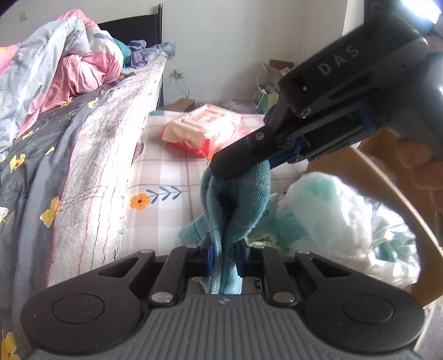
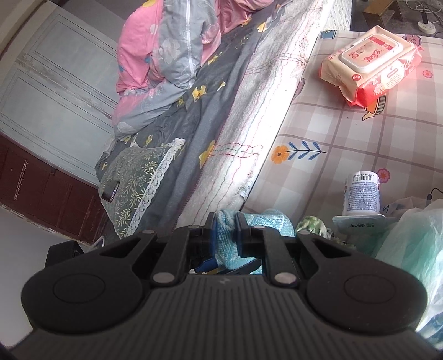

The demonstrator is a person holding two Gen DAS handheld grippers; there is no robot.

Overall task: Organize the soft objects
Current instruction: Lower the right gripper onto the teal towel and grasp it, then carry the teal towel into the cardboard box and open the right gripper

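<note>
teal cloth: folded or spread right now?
Neither: bunched and twisted. The teal cloth hangs in the air as a rope-like strand, pinched between the left gripper and the right gripper.

Daylight floods the room from the upper right, where a window [image 1: 426, 8] blows out to pure white. The wipes pack [image 2: 371, 66] glares red-orange along its near edge and looks soft and blurred in the left wrist view. The bed's side [image 2: 265, 116] is washed pale. Straight lines bow toward the edges, corners darken, and the gripper bodies sit in flat shadow.
</note>
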